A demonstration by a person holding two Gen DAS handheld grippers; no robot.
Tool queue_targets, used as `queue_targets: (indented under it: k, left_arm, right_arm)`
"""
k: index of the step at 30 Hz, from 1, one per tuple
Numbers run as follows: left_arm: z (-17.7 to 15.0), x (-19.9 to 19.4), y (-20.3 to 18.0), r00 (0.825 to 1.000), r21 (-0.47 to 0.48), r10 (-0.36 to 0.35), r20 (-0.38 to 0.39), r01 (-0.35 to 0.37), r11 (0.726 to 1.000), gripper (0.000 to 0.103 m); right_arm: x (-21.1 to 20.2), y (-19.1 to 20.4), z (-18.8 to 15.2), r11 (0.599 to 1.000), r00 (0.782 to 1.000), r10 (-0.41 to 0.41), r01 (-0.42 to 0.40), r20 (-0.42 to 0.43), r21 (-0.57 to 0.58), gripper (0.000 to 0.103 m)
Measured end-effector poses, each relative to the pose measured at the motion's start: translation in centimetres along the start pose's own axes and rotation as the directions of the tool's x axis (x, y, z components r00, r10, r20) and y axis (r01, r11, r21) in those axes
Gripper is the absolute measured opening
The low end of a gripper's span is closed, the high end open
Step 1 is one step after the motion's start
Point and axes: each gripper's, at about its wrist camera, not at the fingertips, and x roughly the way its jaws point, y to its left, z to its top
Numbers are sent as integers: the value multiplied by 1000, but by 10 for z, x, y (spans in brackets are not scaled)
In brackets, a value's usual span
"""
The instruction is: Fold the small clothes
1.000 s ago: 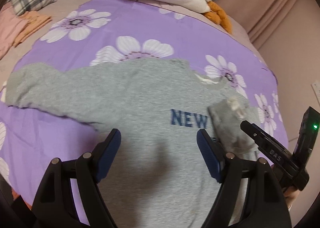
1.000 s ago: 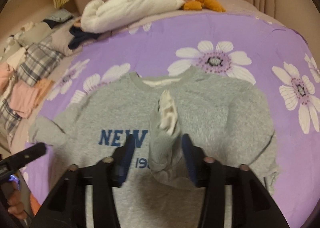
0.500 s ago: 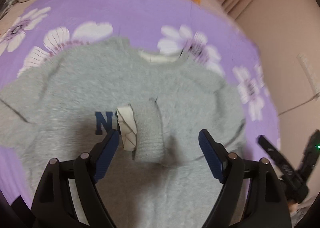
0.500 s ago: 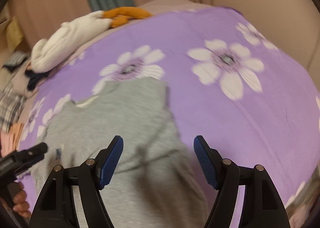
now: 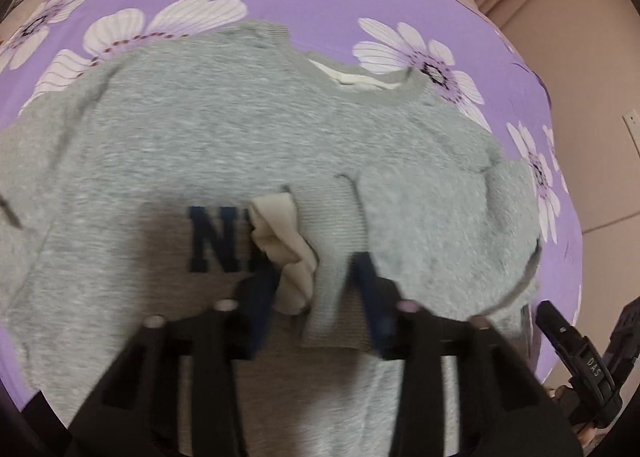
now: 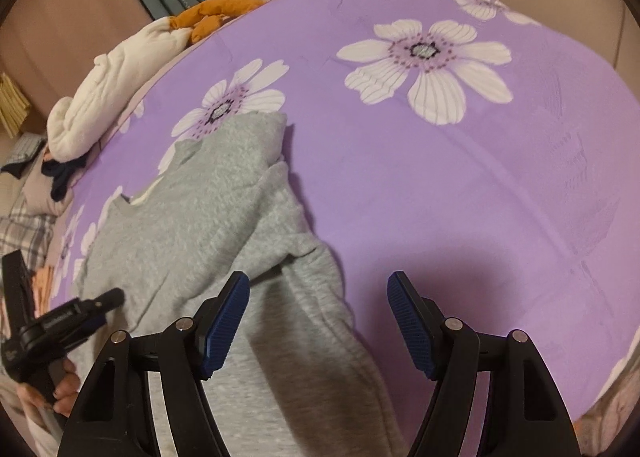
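Where the purple flowered bedspread [image 6: 440, 185] covers the bed, a grey sweatshirt [image 5: 224, 145] lies flat on it, front up, collar toward the far side and navy letters across the chest. Its sleeve on the right is folded in over the chest, so the ribbed cuff [image 5: 332, 233] rests on the lettering with its cream lining [image 5: 284, 245] turned out. Beyond the bedspread a white quilted garment [image 6: 116, 85] and an orange cloth [image 6: 216, 13] lie bunched at the far edge.

The left tool [image 5: 316, 297] is down at the cuff with its blue pads narrowed on either side of it; the blur in the left wrist view hides whether they actually pinch the fabric. The right tool [image 6: 318, 321] hangs wide open and holds nothing, its left pad over the sweatshirt's side edge and its right pad over bare bedspread.
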Motion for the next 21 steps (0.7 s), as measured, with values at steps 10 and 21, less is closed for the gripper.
queue_targets:
  k: [10,21]
  left_arm:
    - [31,-87,-34,978,55,-135,161,128,990,16]
    - [39,-121,-15,970,110,-61,235,36,993,16]
  right_arm:
    - [14,6,-5,1000,999,12,-13,-44,-21,64]
    - [27,31,-4,996,998,-13,6,-69,-93,37]
